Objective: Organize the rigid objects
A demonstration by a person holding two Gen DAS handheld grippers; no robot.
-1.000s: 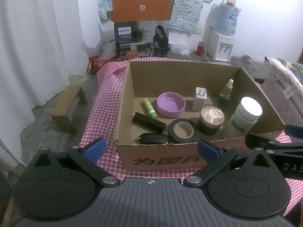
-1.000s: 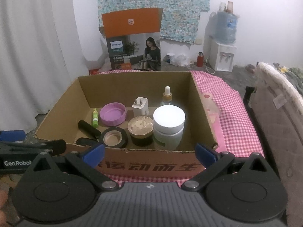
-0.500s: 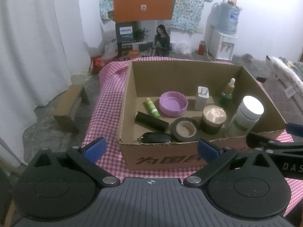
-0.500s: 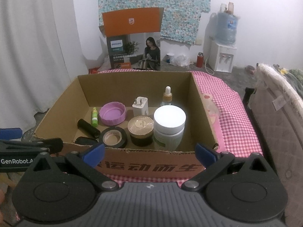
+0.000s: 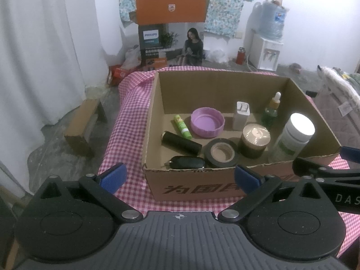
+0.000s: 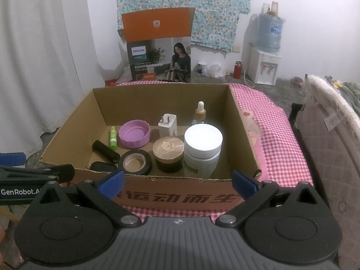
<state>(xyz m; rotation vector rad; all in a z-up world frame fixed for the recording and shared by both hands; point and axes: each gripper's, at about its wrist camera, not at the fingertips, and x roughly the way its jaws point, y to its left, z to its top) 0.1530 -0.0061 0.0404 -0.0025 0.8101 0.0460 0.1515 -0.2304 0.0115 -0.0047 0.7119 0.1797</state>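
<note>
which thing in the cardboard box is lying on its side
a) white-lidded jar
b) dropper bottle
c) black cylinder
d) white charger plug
c: the black cylinder lies flat on the floor of the cardboard box, while the white-lidded jar, dropper bottle and white charger plug all stand upright.

Home room, water dispenser (image 6: 266,67), white curtain (image 6: 45,56), floral wall cloth (image 6: 184,2), mattress edge (image 6: 333,135)

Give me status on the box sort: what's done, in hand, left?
Done: items appear gathered inside the cardboard box: white-lid jar, gold-lid jar, tape roll, purple lid, charger, dropper bottle.
In hand: nothing; left tongs and right tongs are open before the box.
Left: nothing visible on the checkered cloth outside.
</note>
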